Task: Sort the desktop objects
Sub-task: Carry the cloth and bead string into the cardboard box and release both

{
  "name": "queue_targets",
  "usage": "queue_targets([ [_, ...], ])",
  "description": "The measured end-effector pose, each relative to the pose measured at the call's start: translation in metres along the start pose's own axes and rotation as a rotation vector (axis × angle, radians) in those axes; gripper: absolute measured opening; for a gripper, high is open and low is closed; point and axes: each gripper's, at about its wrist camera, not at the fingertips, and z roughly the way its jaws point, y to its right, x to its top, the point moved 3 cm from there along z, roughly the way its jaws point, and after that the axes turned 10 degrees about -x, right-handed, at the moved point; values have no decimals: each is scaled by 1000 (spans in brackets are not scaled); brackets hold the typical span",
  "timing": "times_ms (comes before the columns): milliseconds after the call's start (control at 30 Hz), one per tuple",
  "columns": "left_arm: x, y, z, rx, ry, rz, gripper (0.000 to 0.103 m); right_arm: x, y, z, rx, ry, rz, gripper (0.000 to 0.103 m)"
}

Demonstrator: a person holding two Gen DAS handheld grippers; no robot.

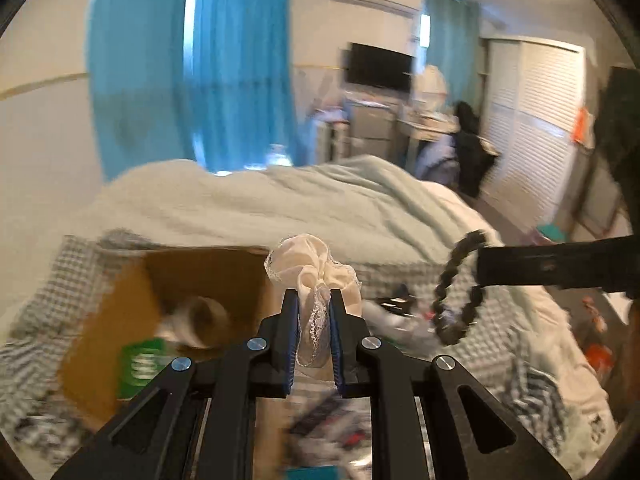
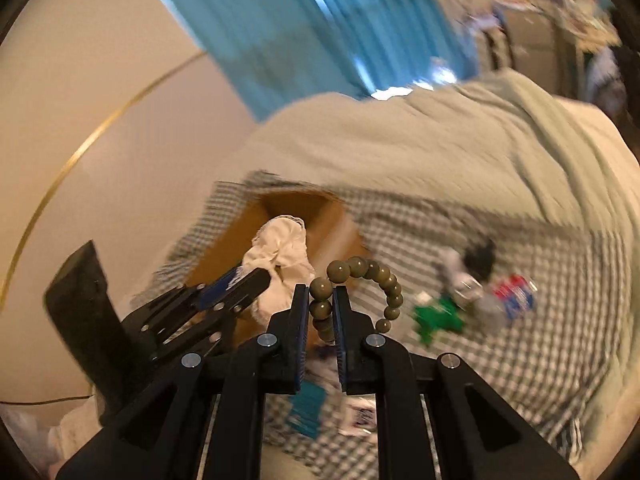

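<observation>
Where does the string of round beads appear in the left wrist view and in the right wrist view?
Left wrist view: the bead bracelet hangs at the right, from the right tongs that enter from the right edge.
Right wrist view: the bead bracelet is at the centre, pinched between the right tongs.
Shared landmark: the brown cardboard box on the checked cloth.

A home bedroom: quilted bed (image 1: 320, 200), blue curtains (image 1: 240, 60), wall television (image 1: 379, 66)

Left hand-held gripper (image 1: 314, 300) jaws pinched nearly together, right hand-held gripper (image 2: 321, 294) likewise
</observation>
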Motion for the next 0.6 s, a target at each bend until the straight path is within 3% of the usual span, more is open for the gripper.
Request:
queue_targets([
  [233, -12, -76, -5, 178, -54, -100, 15, 12, -88, 37, 100, -45, -165, 11],
  [433, -37, -103, 7, 235, -125, -131, 15, -7, -110, 80, 121, -117, -225, 11],
  [533, -46, -112, 6, 273, -144, -152, 32, -12, -109, 87, 132, -146, -215, 12],
  [567, -48, -115, 6, 284, -149, -165, 49, -11, -107, 91, 125, -148, -211, 14],
  [600, -50, -119, 3, 301, -153, -182, 59, -12, -103, 90, 104, -146, -205, 20],
])
